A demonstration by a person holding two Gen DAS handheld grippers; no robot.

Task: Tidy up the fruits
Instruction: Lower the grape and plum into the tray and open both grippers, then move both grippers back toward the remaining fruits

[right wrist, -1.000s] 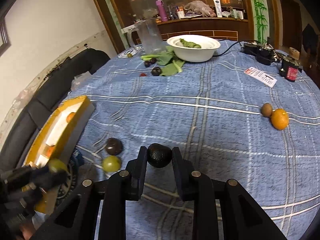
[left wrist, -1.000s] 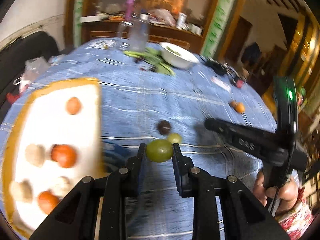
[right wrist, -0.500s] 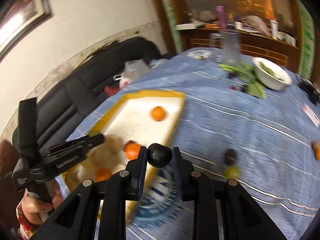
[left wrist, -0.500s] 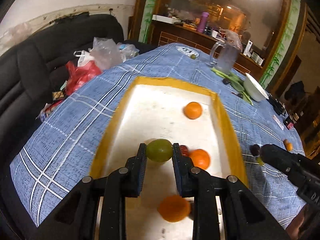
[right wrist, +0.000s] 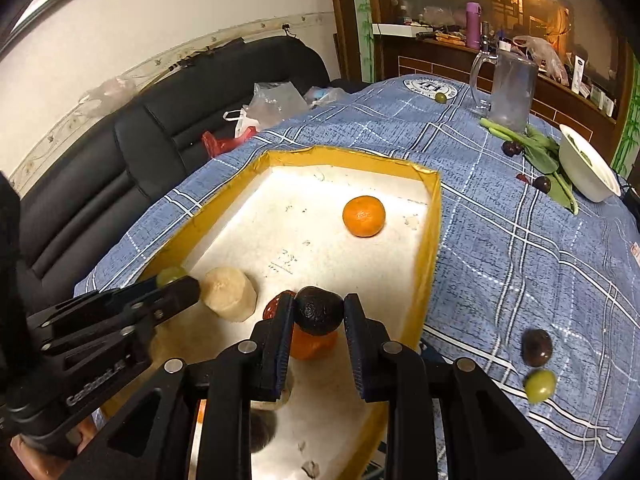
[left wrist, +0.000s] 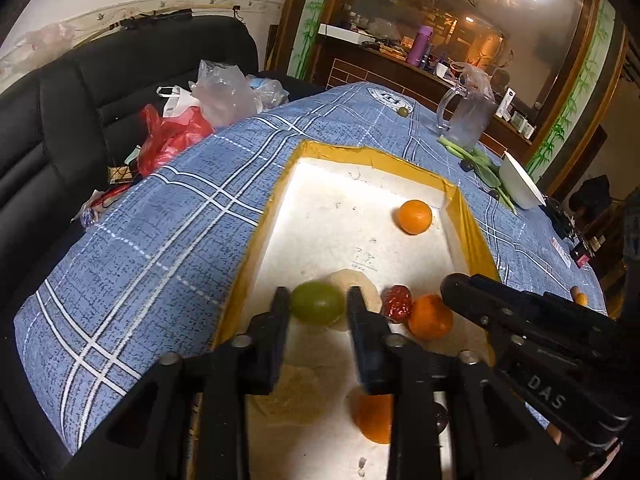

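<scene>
The green fruit [left wrist: 317,309] sits low in the centre of the left wrist view, between the jaws of the left gripper [left wrist: 318,312], over the white floor of the yellow-rimmed tray [left wrist: 256,240]. Those jaws have just been opening: there is a sliver of space on the right side of the fruit, so this looks like the release, though whether the left pad is off it I cannot tell. Over in the right wrist view, the dark fruit [right wrist: 319,310] is pinched firmly in the right gripper [right wrist: 318,316], low centre of frame, hanging above an orange fruit and the tray's near right corner.

Inside the tray already: a mandarin [right wrist: 364,216] alone toward the upper right of the white floor, a pale peeled chunk [right wrist: 229,294] at lower left, a red date [left wrist: 398,304] beside another orange [left wrist: 430,316], and more orange fruit lower down behind the fingers.

Still out on the blue plaid cloth [right wrist: 520,248]: a dark plum [right wrist: 537,347] and a green one [right wrist: 541,385] at lower right, two dark fruits by the greens near the white bowl [right wrist: 588,172], and a small green one [right wrist: 441,97] at the top. So by my reckoning roughly half done, with two fruits arriving and several left to fetch.
</scene>
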